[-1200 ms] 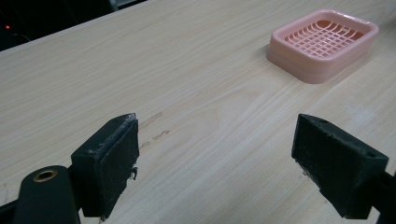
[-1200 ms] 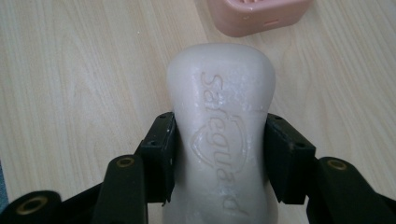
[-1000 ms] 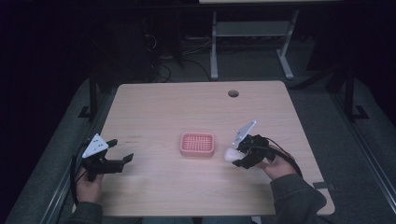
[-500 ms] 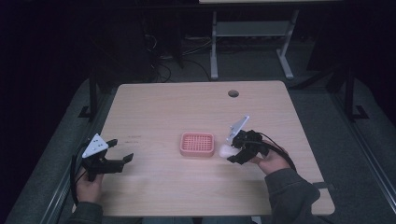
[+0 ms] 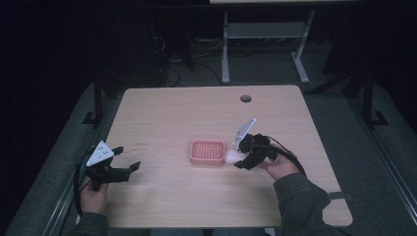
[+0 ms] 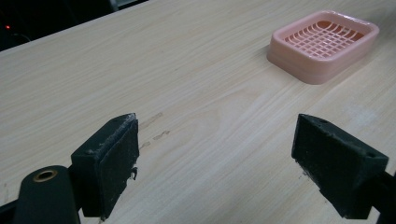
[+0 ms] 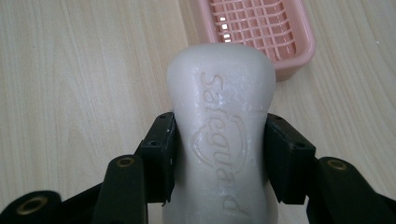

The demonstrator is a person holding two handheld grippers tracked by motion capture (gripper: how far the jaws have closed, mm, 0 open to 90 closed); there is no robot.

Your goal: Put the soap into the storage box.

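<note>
My right gripper (image 5: 239,158) clamps the white soap bar (image 7: 219,135) between its jaws, just beside the pink soap dish (image 5: 207,152); my left gripper (image 5: 127,160) sits spread wide, well apart

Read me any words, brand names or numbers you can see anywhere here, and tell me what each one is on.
"Safeguard": embossed along the top face of the white soap bar, held in the right gripper.
Faint dark marks on the table, near the left gripper: too small to read.
The pink soap dish shows no lettering.
</note>
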